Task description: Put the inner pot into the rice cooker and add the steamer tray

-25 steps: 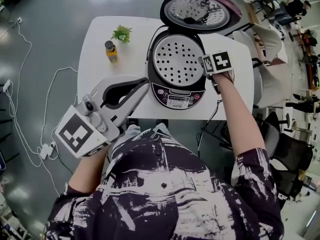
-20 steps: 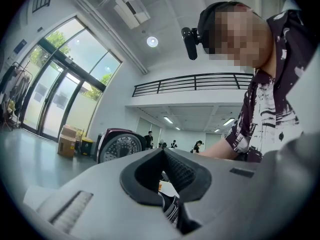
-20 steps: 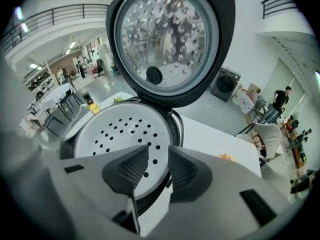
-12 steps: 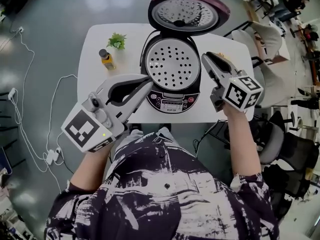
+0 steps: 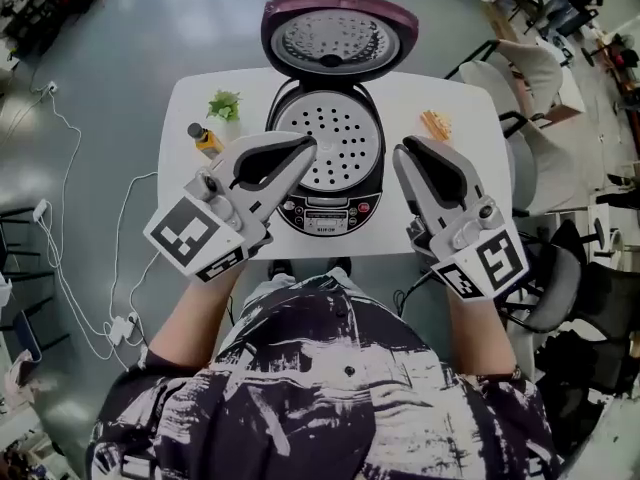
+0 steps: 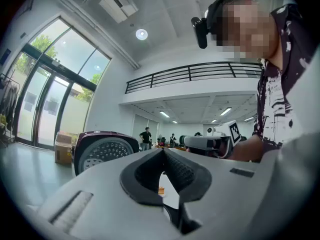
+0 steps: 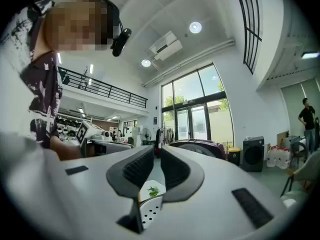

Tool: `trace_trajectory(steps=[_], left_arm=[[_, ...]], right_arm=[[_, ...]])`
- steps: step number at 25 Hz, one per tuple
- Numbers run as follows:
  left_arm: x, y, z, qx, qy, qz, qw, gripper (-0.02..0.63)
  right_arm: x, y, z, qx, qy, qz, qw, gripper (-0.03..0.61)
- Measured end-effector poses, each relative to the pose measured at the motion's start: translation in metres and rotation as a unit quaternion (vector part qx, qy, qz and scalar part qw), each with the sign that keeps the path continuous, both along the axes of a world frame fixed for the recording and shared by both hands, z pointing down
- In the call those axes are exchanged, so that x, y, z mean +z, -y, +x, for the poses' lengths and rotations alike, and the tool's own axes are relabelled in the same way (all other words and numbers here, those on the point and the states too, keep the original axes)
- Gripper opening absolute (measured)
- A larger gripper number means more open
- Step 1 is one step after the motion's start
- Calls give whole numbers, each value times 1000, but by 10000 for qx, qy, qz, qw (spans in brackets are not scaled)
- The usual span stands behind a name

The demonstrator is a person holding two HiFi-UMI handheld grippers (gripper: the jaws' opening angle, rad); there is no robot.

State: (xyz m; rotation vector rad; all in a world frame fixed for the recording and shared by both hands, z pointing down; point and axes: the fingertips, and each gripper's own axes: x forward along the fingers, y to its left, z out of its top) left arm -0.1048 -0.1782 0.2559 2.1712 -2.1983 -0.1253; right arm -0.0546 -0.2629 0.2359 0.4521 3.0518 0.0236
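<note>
Steamer tray [image 5: 325, 146] is in neither gripper now. It lies flat in the mouth of the cooker [image 5: 325, 208], holes up, and hides the inner pot, which I judge to be beneath it.

Nearest, above the desk's [image 5: 470, 103] front edge, the right gripper [image 5: 402, 154] has changed most. A second ago it pointed down at the cooker's right rim. Now it is lifted clear and held level beside the cooker. Its jaws have just been closing and stand practically together, with nothing between them. The left gripper [image 5: 306, 144] has come forward from below the front edge and now hovers over the cooker's front left. Its jaws are closed tip to tip and also empty.

With the tray seated and both grippers backed off, the task looks done; at most the lid is left to close.

The cooker stands at the middle of the desk, its panel at the front edge. A bottle [image 5: 204, 140] and, behind it, a small plant [image 5: 224, 104] stand toward the far left corner, apart from the cooker. An orange item [image 5: 435, 124] that I cannot identify lies toward the right edge. None of them touches the cooker or blocks it. The open lid [image 5: 338, 38] stands up at the far edge.
</note>
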Motion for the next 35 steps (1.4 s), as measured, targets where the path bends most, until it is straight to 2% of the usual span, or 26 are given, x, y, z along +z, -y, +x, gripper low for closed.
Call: trace_trajectory(steps=[4, 8, 18, 35], left_arm=[[-1, 14, 5, -49, 98, -50, 9999, 5], [1, 20, 4, -224, 133, -96, 9996, 5], [11, 21, -2, -512, 54, -233, 9984, 5], [17, 20, -7, -614, -18, -259, 9978, 5]], right_arm=[[17, 7, -3, 82, -209, -172, 9996, 7], [24, 13, -6, 62, -243, -294, 9993, 0], [29, 16, -16, 82, -301, -128, 9994, -3], [33, 19, -21, 143, -346, -107, 9992, -3]])
